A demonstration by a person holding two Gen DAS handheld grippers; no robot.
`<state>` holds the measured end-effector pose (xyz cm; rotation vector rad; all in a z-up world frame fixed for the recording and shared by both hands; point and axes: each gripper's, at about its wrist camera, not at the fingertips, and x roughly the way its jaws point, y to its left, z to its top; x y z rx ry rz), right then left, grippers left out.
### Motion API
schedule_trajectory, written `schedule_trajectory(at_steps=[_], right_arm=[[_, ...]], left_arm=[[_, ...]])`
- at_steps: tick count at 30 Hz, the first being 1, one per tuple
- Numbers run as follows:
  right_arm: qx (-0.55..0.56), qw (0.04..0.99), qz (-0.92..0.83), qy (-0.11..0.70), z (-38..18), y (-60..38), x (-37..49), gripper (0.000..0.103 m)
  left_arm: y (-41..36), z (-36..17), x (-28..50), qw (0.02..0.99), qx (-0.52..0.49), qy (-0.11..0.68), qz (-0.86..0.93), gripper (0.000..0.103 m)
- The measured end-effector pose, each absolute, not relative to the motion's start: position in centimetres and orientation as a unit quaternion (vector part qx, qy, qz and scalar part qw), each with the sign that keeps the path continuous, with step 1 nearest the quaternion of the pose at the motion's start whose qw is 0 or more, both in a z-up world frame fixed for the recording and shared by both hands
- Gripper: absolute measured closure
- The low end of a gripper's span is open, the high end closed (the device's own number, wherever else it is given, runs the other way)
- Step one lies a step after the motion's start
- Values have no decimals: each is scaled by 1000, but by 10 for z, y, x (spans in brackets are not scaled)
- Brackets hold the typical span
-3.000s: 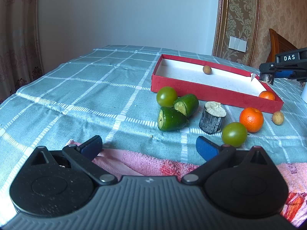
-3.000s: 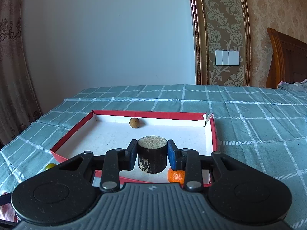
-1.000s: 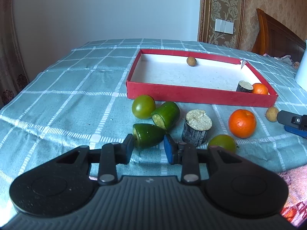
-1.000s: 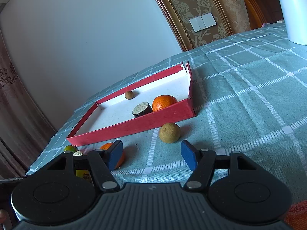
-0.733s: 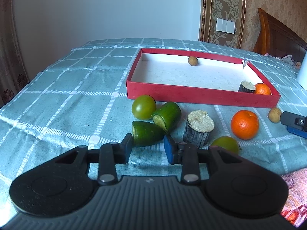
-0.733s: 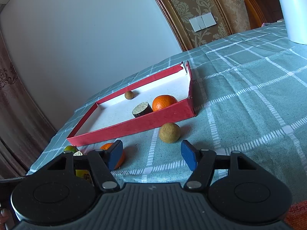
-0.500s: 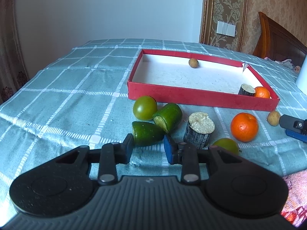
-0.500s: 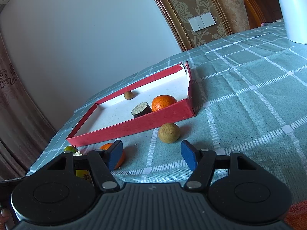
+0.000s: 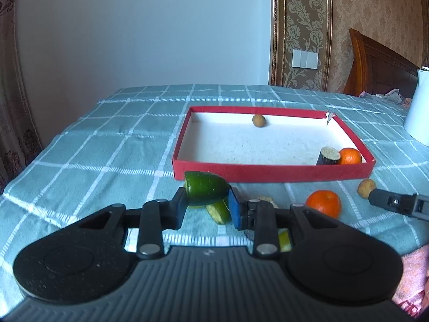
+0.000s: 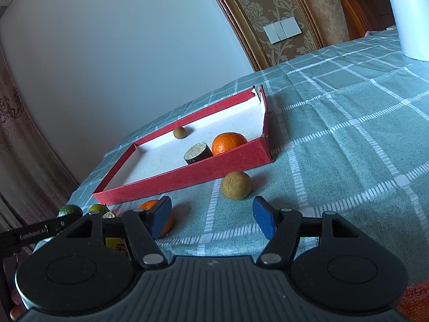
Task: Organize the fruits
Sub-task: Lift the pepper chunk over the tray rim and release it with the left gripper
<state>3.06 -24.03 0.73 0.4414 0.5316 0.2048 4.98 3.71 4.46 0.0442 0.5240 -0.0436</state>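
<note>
Left gripper [image 9: 207,206] clamped on a load, right gripper [image 10: 211,214] spread wide

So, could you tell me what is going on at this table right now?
A person is sorting fruit into a red tray with two hand-held grippers. The left gripper is shut on a green cucumber piece, lifted in front of the tray. The right gripper is open and empty, facing a small brown fruit on the tablecloth. In the tray already: an orange, a dark chunk and a small brown ball. Another orange lies outside.
</note>
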Motion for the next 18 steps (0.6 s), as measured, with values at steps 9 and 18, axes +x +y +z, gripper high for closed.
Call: schedule_trajectory(at_steps=[9,18], right_arm=[[217,935,101,260,7,-241,31,36],[219,935,104,258,6,-242,31,36]], left_arm=[[21,61,114,970,46,239,-7,72],[35,43,94,967,33,251,-2,53]])
